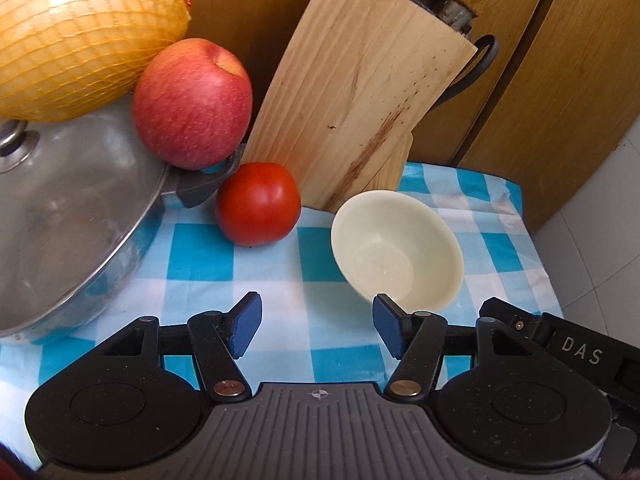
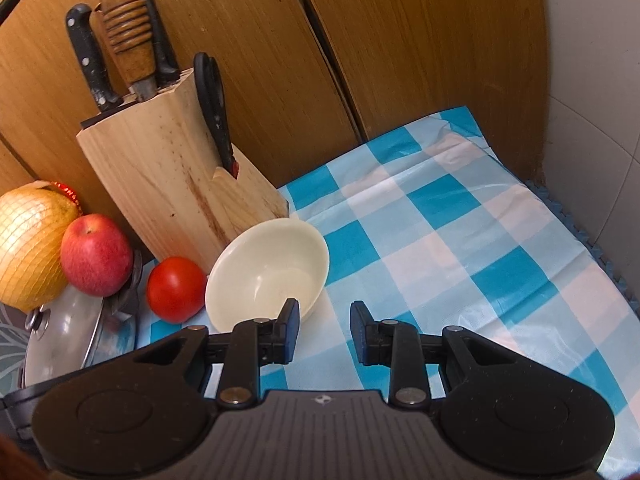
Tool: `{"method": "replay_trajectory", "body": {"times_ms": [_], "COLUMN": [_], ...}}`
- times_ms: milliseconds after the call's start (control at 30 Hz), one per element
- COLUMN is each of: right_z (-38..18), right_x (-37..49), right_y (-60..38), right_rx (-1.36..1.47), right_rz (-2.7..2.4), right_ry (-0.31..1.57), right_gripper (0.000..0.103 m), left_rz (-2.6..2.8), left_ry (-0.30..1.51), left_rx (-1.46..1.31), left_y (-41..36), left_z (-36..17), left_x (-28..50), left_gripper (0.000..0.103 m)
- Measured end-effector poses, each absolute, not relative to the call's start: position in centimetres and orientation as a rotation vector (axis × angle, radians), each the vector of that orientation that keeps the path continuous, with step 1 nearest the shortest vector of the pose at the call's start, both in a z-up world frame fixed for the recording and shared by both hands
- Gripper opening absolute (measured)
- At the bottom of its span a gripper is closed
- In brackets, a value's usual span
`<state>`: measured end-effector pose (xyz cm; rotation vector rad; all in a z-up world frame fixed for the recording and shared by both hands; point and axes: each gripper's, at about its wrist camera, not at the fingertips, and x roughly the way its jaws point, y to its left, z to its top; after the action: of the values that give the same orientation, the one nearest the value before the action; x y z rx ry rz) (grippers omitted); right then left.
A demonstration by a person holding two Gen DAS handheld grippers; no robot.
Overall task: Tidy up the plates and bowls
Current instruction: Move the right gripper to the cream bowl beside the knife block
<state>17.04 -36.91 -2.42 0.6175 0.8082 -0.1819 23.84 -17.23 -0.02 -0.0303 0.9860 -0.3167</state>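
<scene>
Cream plastic, the bowl (image 1: 398, 250) sat tilted on the blue-and-white checked cloth (image 1: 200, 256) in the left wrist view, at about one o'clock from the left gripper (image 1: 317, 326), its rim leaning against the foot of the wooden knife block (image 1: 352, 92). That gripper's jaws stood spread with nothing between them, the right pad just short of the bowl's near edge. A tomato (image 1: 258, 204) lay at eleven o'clock, with an apple (image 1: 193, 104) above it perched on the handle of a lidded steel pot (image 1: 72, 224), and a netted pomelo (image 1: 84, 32) at ten o'clock.

From the right wrist view, the bowl (image 2: 267, 274) lay at eleven o'clock from the right gripper (image 2: 325, 334), touching the knife block (image 2: 176, 184) behind it. The jaws were parted and empty, the left fingertip overlapping the bowl's near rim in the frame; contact could not be told. The tomato (image 2: 176, 289) sat just left of the bowl, at ten o'clock
</scene>
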Motion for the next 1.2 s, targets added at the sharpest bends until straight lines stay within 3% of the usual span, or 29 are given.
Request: {"method": "replay_trajectory", "body": {"times_ms": [633,967,1200], "right_z": [-4.8,-5.4,-5.7], "right_x": [20.8,21.5,21.7], "right_y": [-38.1,-37.4,-37.5], "right_rx": [0.652,0.625,0.633], "right_rz": [-0.182,-0.192,-0.191], "right_ry": [0.825,0.832,0.84], "right_gripper": [0.027,0.027,0.027], "left_rz": [-0.341,-0.349,-0.343], "left_ry": [1.016,1.04,1.05], "left_rx": [-0.086,-0.082,-0.091], "left_y": [-19.1,-19.8,-20.1], "left_z": [-2.5,-3.5,-4.3], "left_x": [27.4,27.7,28.1], "left_gripper": [0.066,0.051,0.052]}}
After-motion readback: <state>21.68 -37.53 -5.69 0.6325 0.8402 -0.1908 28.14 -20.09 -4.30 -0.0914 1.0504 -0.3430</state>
